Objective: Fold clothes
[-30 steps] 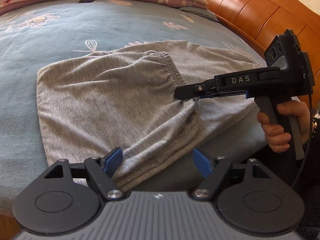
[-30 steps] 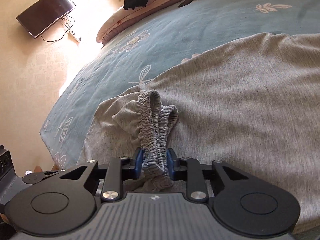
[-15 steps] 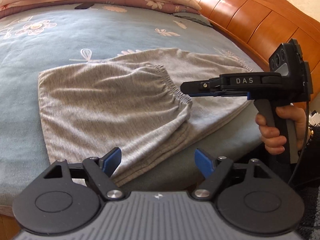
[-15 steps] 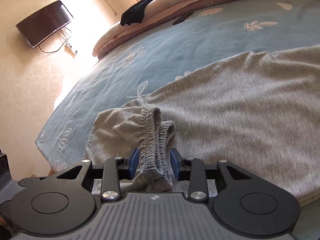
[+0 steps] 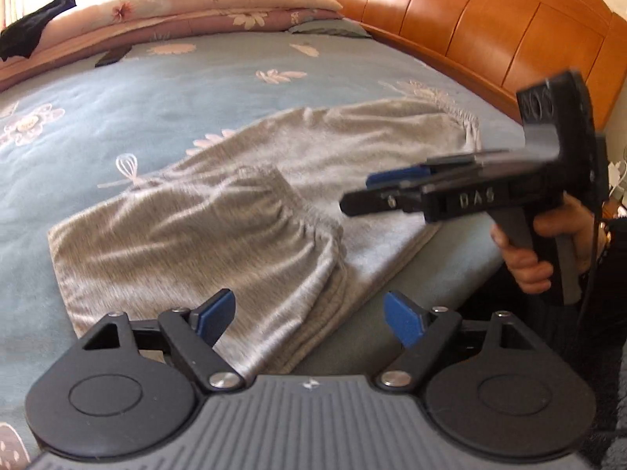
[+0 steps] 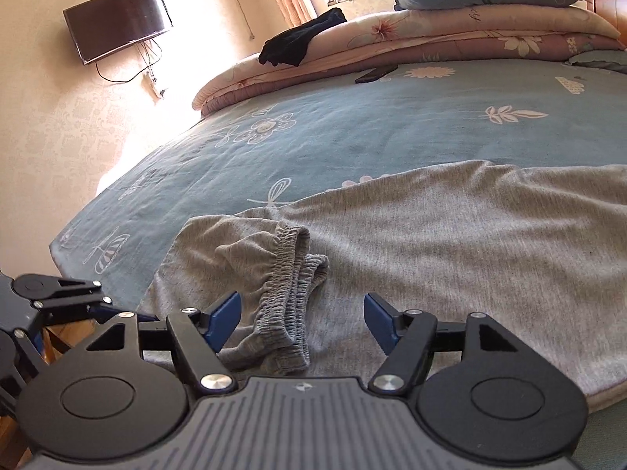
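Observation:
A grey knit garment [image 5: 235,235] lies folded over itself on the blue flowered bedspread [image 5: 156,109], near the bed's front edge. Its gathered elastic hem [image 6: 290,274] rests on the top layer. My right gripper [image 6: 301,305] hovers just behind that hem, jaws opening, blue pads clear of the cloth on both sides. In the left wrist view the right gripper [image 5: 360,192] hangs above the garment's right part, held by a hand [image 5: 529,266]. My left gripper [image 5: 309,313] is above the garment's near edge, jaws opening, with nothing pinched between them. Its side shows in the right wrist view [image 6: 58,293].
A wooden headboard [image 5: 490,31] runs along the right. Stacked quilts and a pillow [image 5: 235,4] lie at the far side with a black garment [image 5: 35,23] on them. A dark flat item [image 6: 376,73] sits on the bedspread. A television [image 6: 117,21] hangs on the wall.
The right gripper let go of the elastic hem and drew back with its jaws spread; the hem dropped onto the garment. The left gripper rose and backed off a little.

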Demonstrator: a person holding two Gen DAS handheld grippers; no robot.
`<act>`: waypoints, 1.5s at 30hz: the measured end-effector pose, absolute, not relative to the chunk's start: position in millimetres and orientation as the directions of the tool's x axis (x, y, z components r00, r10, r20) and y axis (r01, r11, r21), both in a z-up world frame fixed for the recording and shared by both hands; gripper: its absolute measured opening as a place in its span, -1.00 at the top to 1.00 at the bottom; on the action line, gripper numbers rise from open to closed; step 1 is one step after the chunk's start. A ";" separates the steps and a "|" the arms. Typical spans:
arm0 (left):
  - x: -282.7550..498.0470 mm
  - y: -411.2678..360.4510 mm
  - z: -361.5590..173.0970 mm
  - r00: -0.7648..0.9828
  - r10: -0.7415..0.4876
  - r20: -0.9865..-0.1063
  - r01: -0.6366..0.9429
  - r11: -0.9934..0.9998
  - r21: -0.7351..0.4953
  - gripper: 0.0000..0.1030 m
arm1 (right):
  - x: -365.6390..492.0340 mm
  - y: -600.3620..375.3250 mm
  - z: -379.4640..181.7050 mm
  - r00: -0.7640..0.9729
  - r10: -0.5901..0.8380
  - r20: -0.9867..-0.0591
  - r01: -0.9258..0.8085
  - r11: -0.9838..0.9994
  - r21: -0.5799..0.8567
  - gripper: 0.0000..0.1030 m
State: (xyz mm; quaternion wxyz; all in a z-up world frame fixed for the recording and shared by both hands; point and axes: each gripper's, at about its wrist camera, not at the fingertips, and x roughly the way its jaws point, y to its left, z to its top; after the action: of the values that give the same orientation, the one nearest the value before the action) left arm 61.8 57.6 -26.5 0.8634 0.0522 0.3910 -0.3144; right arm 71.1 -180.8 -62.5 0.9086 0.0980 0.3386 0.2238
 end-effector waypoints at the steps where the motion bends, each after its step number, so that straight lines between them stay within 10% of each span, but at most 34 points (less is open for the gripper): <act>1: 69.5 59.8 -17.6 0.516 -0.507 -0.690 0.572 0.804 -0.163 -0.72 | 72.5 -183.6 -65.1 0.680 0.452 -0.577 -0.327 0.892 0.312 -0.57; 8: 165.3 47.6 -43.9 0.432 -0.618 -0.656 0.431 0.781 -0.452 -0.73 | 84.1 -199.4 -97.0 0.680 0.358 -0.639 -0.251 0.934 0.255 -0.72; 10: 183.9 44.0 -62.9 0.431 -0.584 -0.688 0.365 0.810 -0.459 -0.73 | 82.6 -201.5 -103.0 0.682 0.379 -0.625 -0.268 0.925 0.269 -0.98; 22: 199.8 49.0 -58.5 0.516 -0.547 -0.659 0.257 0.833 -0.491 -0.73 | 65.2 -179.3 -106.7 0.708 0.324 -0.627 -0.364 0.929 0.069 -1.00; 27: 158.7 77.8 -13.4 0.654 -0.491 -0.575 0.264 0.861 -0.435 -0.73 | 78.2 -202.1 -77.6 0.651 0.543 -0.530 -0.375 0.837 0.398 -1.00; 36: 101.7 131.3 3.3 0.735 -0.387 -0.556 0.165 0.898 -0.407 -0.78 | 150.3 -181.4 -109.6 0.439 0.737 -0.514 -0.223 0.643 0.732 -0.47; 42: 91.0 155.8 -13.2 0.724 -0.350 -0.595 0.103 0.907 -0.408 -0.79 | 159.0 -168.8 -102.3 0.468 0.696 -0.544 -0.214 0.686 0.695 0.41; 45: 86.6 162.6 -12.3 0.734 -0.351 -0.581 0.102 0.904 -0.416 -0.79 | 157.4 -159.4 -80.7 0.505 0.676 -0.537 -0.292 0.719 0.631 0.47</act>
State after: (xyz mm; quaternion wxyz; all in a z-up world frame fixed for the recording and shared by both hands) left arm 86.6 162.6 -12.3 0.9134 -0.1813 0.3429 -0.1239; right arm 157.4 -159.4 -80.7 0.8343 0.2376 0.4042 0.2901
